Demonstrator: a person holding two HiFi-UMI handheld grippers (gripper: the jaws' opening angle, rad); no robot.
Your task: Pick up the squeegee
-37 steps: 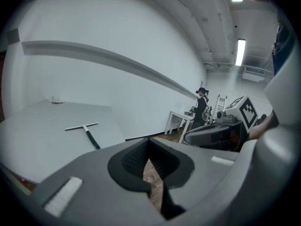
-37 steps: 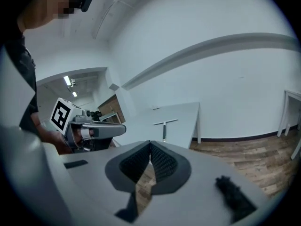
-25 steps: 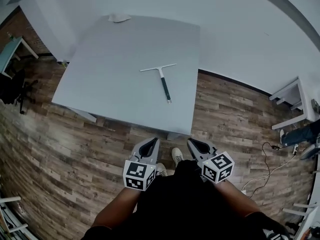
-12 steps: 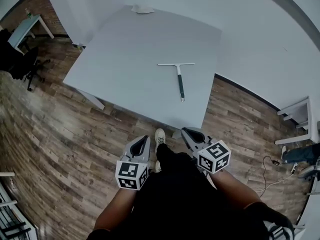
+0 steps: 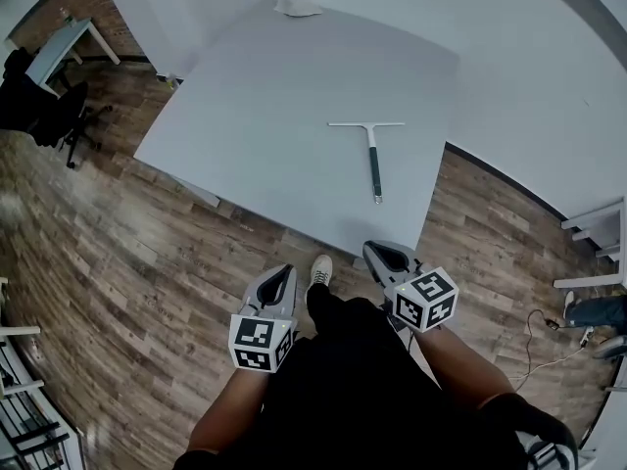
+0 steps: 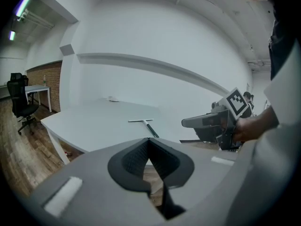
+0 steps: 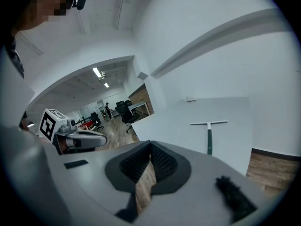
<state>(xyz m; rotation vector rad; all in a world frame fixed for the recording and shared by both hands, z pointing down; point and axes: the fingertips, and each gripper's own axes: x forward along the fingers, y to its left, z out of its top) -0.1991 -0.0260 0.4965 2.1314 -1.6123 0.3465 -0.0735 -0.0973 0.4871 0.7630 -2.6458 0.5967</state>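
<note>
The squeegee [image 5: 371, 150] lies flat on the white table [image 5: 265, 116], pale blade far, dark handle pointing toward me; it also shows in the left gripper view [image 6: 145, 124] and the right gripper view [image 7: 209, 134]. My left gripper [image 5: 279, 279] hangs over the wooden floor short of the table's near edge, jaws shut with nothing between them. My right gripper [image 5: 386, 254] is beside it near the table's near corner, also shut and empty. Both are well short of the squeegee.
A small white object [image 5: 297, 8] rests at the table's far edge. Wood floor surrounds the table; a white wall runs behind it. A black office chair [image 5: 44, 106] and a desk stand at far left, white furniture [image 5: 598, 248] at right.
The view has shifted toward the table: table and squeegee slid right and nearer in frame. Both grippers came forward with me and stayed shut.
</note>
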